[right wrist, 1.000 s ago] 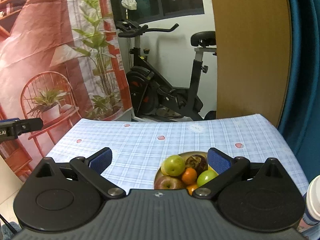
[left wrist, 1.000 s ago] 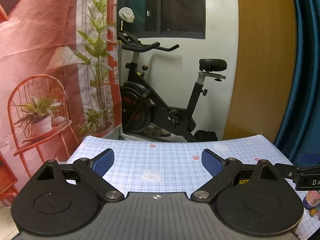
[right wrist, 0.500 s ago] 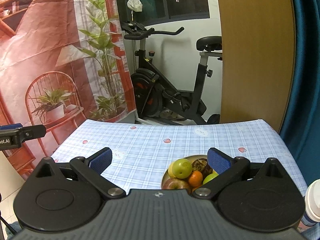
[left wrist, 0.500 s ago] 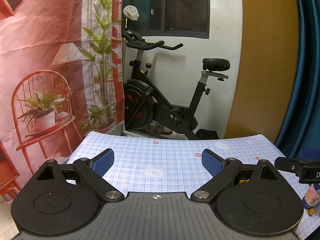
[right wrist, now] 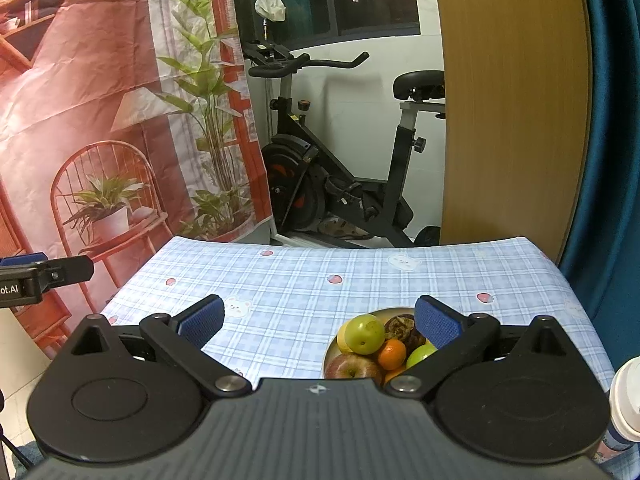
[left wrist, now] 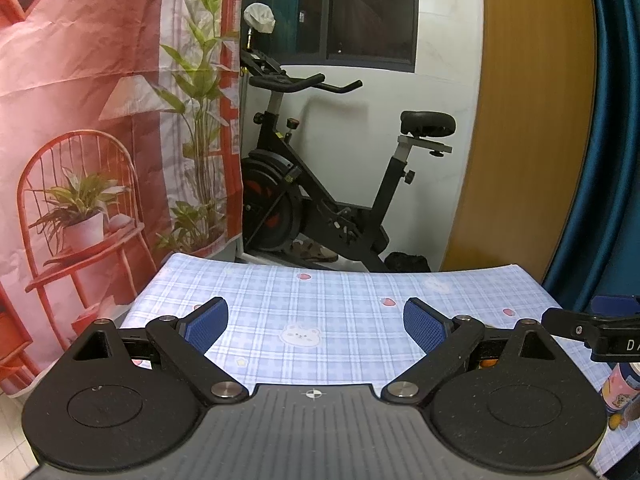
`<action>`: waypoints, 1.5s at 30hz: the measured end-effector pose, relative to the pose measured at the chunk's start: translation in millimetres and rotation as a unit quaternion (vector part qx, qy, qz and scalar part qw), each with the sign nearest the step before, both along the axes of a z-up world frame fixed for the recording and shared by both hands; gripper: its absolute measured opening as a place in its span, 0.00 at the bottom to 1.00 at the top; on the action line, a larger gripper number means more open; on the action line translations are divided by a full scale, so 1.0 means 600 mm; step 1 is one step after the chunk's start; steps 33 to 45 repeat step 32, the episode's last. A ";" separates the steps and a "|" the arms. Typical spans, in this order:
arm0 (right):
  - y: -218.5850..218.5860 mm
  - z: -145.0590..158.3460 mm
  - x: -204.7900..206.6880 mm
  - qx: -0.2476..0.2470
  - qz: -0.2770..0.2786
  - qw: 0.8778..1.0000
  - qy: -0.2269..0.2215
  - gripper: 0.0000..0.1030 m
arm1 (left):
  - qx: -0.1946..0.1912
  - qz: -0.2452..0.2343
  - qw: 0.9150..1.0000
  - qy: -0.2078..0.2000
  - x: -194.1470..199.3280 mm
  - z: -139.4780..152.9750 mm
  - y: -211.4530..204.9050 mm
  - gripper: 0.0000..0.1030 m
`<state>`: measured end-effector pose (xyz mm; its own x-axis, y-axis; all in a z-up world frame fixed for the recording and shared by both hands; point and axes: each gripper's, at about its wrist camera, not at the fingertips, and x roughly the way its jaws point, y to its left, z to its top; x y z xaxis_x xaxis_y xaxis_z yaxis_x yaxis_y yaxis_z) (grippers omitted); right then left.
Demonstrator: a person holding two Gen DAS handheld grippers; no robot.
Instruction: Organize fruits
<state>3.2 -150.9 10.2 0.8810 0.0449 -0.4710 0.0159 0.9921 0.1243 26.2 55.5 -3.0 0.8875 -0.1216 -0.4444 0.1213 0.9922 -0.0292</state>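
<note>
A round bowl point(right wrist: 331, 350) of fruit stands on the blue checked tablecloth point(right wrist: 320, 280), low in the right wrist view. It holds a green apple point(right wrist: 364, 334), a red apple point(right wrist: 350, 366), an orange point(right wrist: 391, 354), a second green fruit point(right wrist: 420, 354) and a dark wrinkled fruit point(right wrist: 400, 326). My right gripper point(right wrist: 318, 318) hangs open just above and before the bowl, its right finger over the bowl's right side. My left gripper point(left wrist: 316, 320) is open over bare cloth point(left wrist: 320, 304) with nothing between its fingers. The bowl is hidden in the left wrist view.
A patterned cup point(left wrist: 622, 384) stands at the table's right edge, also seen as a white-lidded cup point(right wrist: 628, 396). Beyond the far table edge are an exercise bike point(left wrist: 340, 208), a printed backdrop point(left wrist: 100, 140), a wooden panel point(right wrist: 508, 100) and a blue curtain point(right wrist: 612, 120).
Both grippers have tilted or risen a little, so the table and bowl sit slightly lower and farther in view. Both stay open.
</note>
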 end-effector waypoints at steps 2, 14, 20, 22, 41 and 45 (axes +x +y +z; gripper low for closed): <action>0.000 0.000 0.001 0.001 0.000 1.000 0.000 1.00 | 0.000 -0.001 1.000 0.001 0.000 -0.001 -0.001 0.93; -0.001 -0.001 0.001 0.000 -0.001 1.000 0.003 1.00 | 0.001 0.004 1.000 0.006 0.004 -0.002 0.000 0.93; -0.007 -0.002 0.004 0.001 -0.001 1.000 0.005 1.00 | 0.003 0.007 1.000 0.005 0.005 -0.001 0.000 0.93; -0.007 -0.003 0.007 0.001 0.000 1.000 0.005 1.00 | 0.003 0.009 1.000 0.005 0.005 -0.001 -0.001 0.93; -0.007 -0.005 0.009 0.002 0.000 1.000 0.007 1.00 | 0.004 0.015 1.000 0.003 0.008 -0.001 0.001 0.93; -0.007 -0.005 0.009 0.002 0.000 1.000 0.007 1.00 | 0.004 0.015 1.000 0.003 0.008 -0.001 0.001 0.93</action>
